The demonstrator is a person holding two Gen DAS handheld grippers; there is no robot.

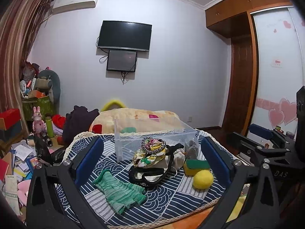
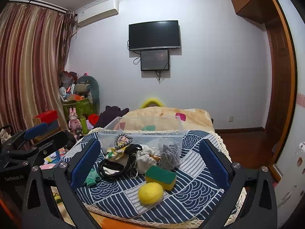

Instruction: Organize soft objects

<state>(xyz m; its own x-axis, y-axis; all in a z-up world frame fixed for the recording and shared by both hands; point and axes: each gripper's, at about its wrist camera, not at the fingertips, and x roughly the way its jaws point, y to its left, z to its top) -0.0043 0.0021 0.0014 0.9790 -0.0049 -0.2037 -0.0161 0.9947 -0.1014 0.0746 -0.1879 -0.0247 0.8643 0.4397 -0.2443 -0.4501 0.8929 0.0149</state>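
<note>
Start of task, approx.: the clear bin looks empty as far as its walls show, and every soft item lies outside it on the patterned cloth covering the surface. W/ the bin as landmark: the floral scrunchie and black strap are heaped against its near wall; the white pouch and grey knit piece sit just in front of its near right corner; the green-topped sponge lies nearer you than those, and the yellow ball nearer still, just beside the sponge; the green glove lies well in front of the bin, toward its left end. Your left gripper has its fingers spread wide, holding nothing; your right gripper likewise, fingers apart and empty, both hovering short of the pile. Judged remaining: all seven items to go into the bin; none done yet. The glove is nearest your left fingers; ball and sponge are nearest your right.
</note>
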